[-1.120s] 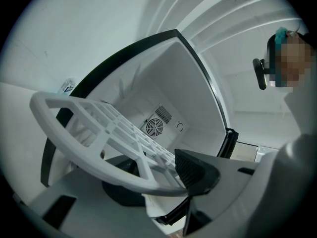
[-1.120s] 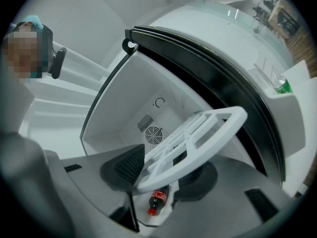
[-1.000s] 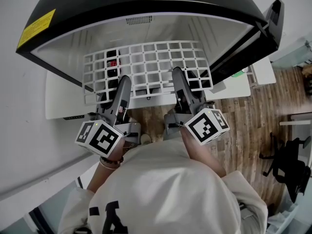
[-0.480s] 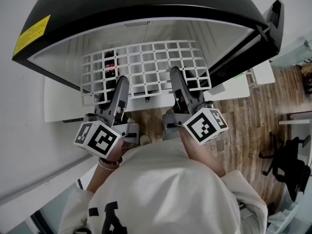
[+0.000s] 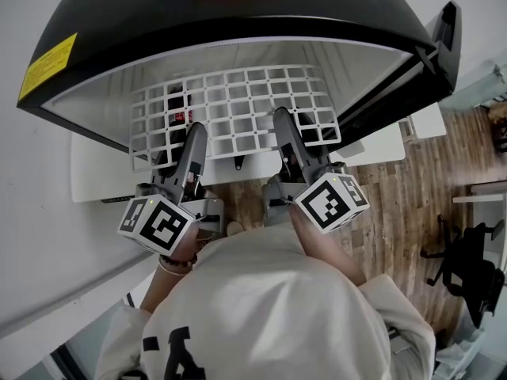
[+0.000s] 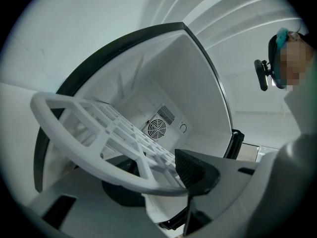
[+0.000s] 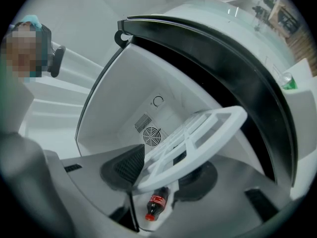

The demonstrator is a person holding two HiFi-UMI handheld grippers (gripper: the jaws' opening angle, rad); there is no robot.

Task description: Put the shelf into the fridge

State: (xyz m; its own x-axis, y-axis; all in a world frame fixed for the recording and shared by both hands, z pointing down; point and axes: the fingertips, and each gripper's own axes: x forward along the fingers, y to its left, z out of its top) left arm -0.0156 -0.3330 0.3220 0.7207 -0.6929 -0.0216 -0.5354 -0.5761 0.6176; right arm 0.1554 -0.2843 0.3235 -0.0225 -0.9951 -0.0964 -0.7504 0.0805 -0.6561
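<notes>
while flat, the white shelf (image 5: 238,106) is square-gridded.

Matt white plastic shelf (image 7: 230,114); glossy black fridge (image 5: 238,14) shell with smooth white plastic lining; grainy wood-plank floor (image 5: 412,188); cream cloth top (image 5: 269,307).

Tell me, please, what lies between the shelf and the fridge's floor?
A cola bottle sits there, under the shelf in the fridge; the right gripper view shows it best.

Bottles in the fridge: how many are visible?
1. A dark cola bottle with red label lies on the floor of the white-lined fridge, beneath the white plastic grid shelf; others may be hidden.
</notes>
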